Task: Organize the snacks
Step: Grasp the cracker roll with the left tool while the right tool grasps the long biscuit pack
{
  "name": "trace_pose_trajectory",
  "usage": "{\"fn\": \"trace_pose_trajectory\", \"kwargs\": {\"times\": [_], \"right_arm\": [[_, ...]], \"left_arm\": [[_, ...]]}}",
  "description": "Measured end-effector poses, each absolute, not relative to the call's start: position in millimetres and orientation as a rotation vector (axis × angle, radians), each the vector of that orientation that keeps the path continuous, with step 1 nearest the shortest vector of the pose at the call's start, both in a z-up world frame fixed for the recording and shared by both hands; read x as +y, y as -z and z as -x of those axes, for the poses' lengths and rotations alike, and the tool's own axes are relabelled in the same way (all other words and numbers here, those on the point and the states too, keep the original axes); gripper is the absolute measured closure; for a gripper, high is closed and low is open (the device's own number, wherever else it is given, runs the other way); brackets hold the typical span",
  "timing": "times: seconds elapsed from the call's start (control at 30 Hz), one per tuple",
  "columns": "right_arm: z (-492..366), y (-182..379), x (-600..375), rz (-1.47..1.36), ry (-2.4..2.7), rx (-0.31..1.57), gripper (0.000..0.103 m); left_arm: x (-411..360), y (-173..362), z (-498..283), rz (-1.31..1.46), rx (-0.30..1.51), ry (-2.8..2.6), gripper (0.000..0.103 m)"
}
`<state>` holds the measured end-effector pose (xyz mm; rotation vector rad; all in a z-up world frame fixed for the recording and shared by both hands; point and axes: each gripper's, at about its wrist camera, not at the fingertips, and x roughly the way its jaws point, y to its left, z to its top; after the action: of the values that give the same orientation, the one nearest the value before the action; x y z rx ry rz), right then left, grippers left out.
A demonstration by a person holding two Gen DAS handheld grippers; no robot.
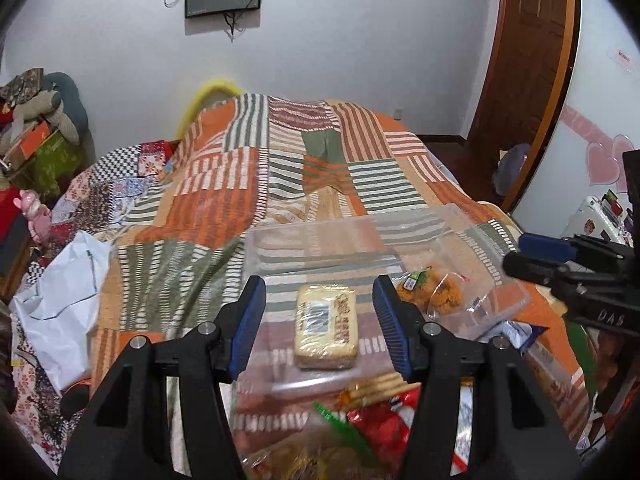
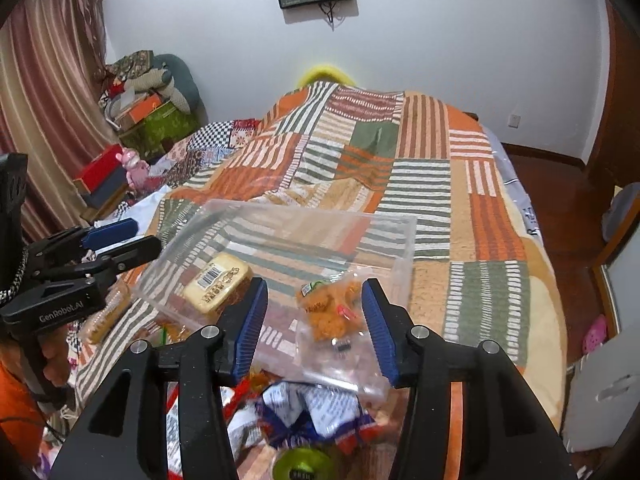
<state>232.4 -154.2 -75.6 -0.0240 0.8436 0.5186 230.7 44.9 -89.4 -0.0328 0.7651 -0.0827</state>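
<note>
In the lower middle of the left wrist view, left gripper [image 1: 319, 324] parted and empty above a wrapped biscuit block [image 1: 326, 326] lying inside the clear plastic bin [image 1: 280, 236] on the striped bedspread [image 1: 248, 168]. Lower centre of the right wrist view: right gripper [image 2: 314, 326] likewise parted, gripping nothing, over a bag of orange snacks [image 2: 334, 312] (also in the bin). Along the bottom edge, loose snack packets [image 2: 316, 408] outside it.

You see one clear bin [image 1: 280, 240] – two snacks inside: one biscuit block [image 1: 326, 326], one orange snack bag [image 1: 444, 294] – loose wrappers in front too blurred to count.
</note>
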Motion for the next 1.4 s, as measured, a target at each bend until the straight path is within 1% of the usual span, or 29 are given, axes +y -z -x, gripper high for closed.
{"fn": "trace_pose_trajectory", "kwargs": {"times": [0.07,0.17,0.3,0.37,0.5,0.57,0.67,0.83,1.07,1.2,1.33,1.4], "right_arm": [[-226.6,72.1,-159.9,0.019,-0.512,0.837,0.057],[-217.3,68.2,-168.9,0.013,-0.498,0.827,0.057],[-205.1,67.1,-181.0,0.006,-0.472,0.826,0.055],[-199.3,68.3,-186.4,0.003,-0.455,0.829,0.054],[-187.7,74.4,-195.7,-0.004,-0.426,0.848,0.053],[-183.9,79.3,-200.8,-0.006,-0.409,0.856,0.053],[-178.9,92.0,-207.7,-0.017,-0.378,0.886,0.053],[-171.7,114.2,-221.7,-0.052,-0.336,0.957,0.052],[-162.8,142.1,-232.9,-0.058,-0.301,1.046,0.052],[-161.3,157.8,-234.9,-0.074,-0.299,1.088,0.052],[-162.3,160.2,-231.2,-0.068,-0.294,1.088,0.05],[-161.6,160.8,-225.9,-0.044,-0.304,1.087,0.049]], "left_arm": [[50.0,85.1,-221.5,0.031,0.758,0.07,0.046],[60.3,80.5,-204.3,0.034,0.747,0.045,0.041],[77.1,78.9,-185.0,0.053,0.752,0.022,0.04],[88.5,80.1,-176.6,0.062,0.758,0.004,0.039],[113.1,87.5,-162.8,0.09,0.782,-0.024,0.033],[127.4,94.7,-157.1,0.102,0.802,-0.033,0.032],[147.1,110.3,-153.0,0.124,0.847,-0.05,0.032],[176.0,150.8,-154.0,0.146,0.947,-0.086,0.032],[184.0,199.9,-156.9,0.168,1.046,-0.095,0.032],[182.8,212.9,-154.0,0.163,1.041,-0.111,0.032],[187.3,219.2,-150.6,0.205,1.023,-0.113,0.033],[190.9,221.6,-150.1,0.227,1.026,-0.112,0.036]]}}
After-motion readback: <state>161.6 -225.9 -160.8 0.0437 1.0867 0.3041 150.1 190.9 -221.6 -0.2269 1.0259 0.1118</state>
